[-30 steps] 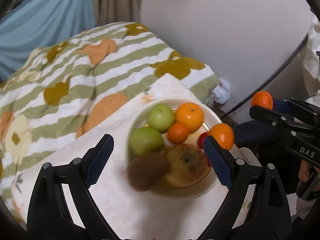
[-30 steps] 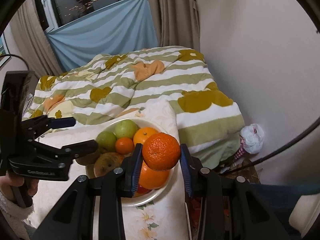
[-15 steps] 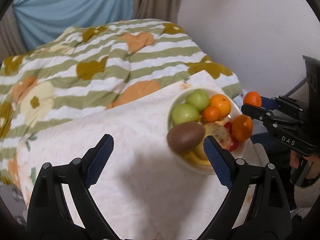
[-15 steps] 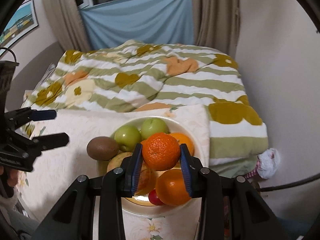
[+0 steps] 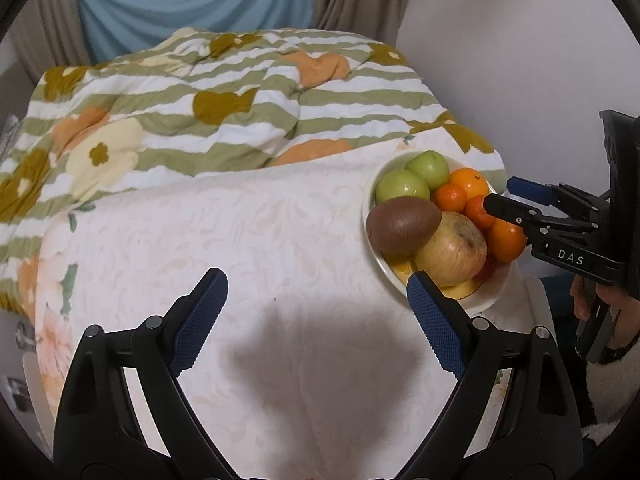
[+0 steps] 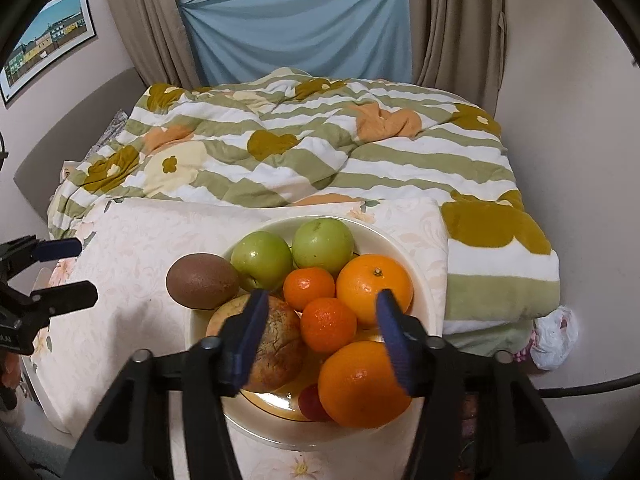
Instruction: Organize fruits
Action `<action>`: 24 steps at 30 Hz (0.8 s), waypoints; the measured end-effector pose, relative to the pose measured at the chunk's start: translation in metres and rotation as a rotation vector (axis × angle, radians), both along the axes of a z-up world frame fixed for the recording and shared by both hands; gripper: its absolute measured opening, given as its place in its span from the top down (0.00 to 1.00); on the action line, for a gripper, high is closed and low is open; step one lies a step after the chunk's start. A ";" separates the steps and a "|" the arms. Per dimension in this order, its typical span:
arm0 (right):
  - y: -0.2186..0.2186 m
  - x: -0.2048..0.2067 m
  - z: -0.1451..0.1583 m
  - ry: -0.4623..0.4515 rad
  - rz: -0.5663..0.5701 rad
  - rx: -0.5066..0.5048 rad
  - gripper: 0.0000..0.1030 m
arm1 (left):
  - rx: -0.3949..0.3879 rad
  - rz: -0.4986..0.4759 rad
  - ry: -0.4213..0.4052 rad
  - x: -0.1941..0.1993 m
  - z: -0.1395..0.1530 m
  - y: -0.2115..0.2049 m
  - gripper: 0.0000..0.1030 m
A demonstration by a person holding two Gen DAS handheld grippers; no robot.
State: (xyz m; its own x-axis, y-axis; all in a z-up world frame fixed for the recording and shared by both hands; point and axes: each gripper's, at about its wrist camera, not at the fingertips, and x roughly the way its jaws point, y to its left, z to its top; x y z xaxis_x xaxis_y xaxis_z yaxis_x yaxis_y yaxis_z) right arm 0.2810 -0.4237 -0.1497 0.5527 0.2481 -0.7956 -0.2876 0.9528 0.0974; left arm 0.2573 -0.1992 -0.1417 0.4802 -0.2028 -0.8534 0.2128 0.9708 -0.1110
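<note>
Room: bedroom corner, a striped floral quilt [image 6: 320,152] at 12 o'clock, blue cloth and curtains behind it, a framed picture [image 6: 48,36] at 10 o'clock.
Surface: table [image 5: 248,280] under a pale floral cloth, bare apart from the bowl.
Left tongs [image 5: 316,320]: spread wide, holding nothing, hovering over the bare cloth with the bowl at their 2 o'clock.
Bowl [image 6: 408,248]: cream, at the table's right end, piled with fruit.
Kiwi [image 6: 202,281]: one, perched on the bowl's rim at 9 o'clock.
Green apples [image 6: 262,260]: two, side by side at 12 o'clock.
Yellow-red apple [image 6: 276,344]: one, at 7 o'clock under the kiwi.
Mandarins [image 6: 328,324]: two small ones in the middle, touching.
Oranges [image 6: 374,288]: two large, one at 2 o'clock and one at 5 o'clock.
Red fruit [image 6: 314,402]: one small piece, mostly hidden at 6 o'clock; kind unclear.
Right tongs [image 6: 320,332]: released, fingers apart on either side of the nearer mandarin without gripping it.
Progress: every fruit in view sits in the bowl and none lies on the cloth, so the gathering looks close to finished.
Left to do: perhaps only withdrawing the right tongs; the kiwi sits precariously on the rim.
</note>
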 end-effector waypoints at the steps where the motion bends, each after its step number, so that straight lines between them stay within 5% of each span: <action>1: 0.000 -0.001 -0.001 -0.004 0.003 -0.004 0.38 | -0.001 0.005 -0.003 -0.002 -0.001 0.000 0.04; 2: -0.001 -0.001 -0.001 -0.007 0.004 -0.005 0.25 | -0.002 0.010 -0.004 -0.005 -0.001 -0.001 0.04; 5: -0.002 -0.005 0.000 -0.016 0.004 0.000 0.08 | -0.009 0.022 -0.009 -0.013 -0.002 -0.003 0.04; 14: 0.001 -0.025 0.029 -0.071 -0.006 0.000 0.08 | -0.005 0.043 -0.068 -0.033 0.022 -0.002 0.04; 24: 0.029 -0.064 0.097 -0.141 -0.057 -0.004 0.07 | 0.000 0.111 -0.209 -0.066 0.085 0.039 0.00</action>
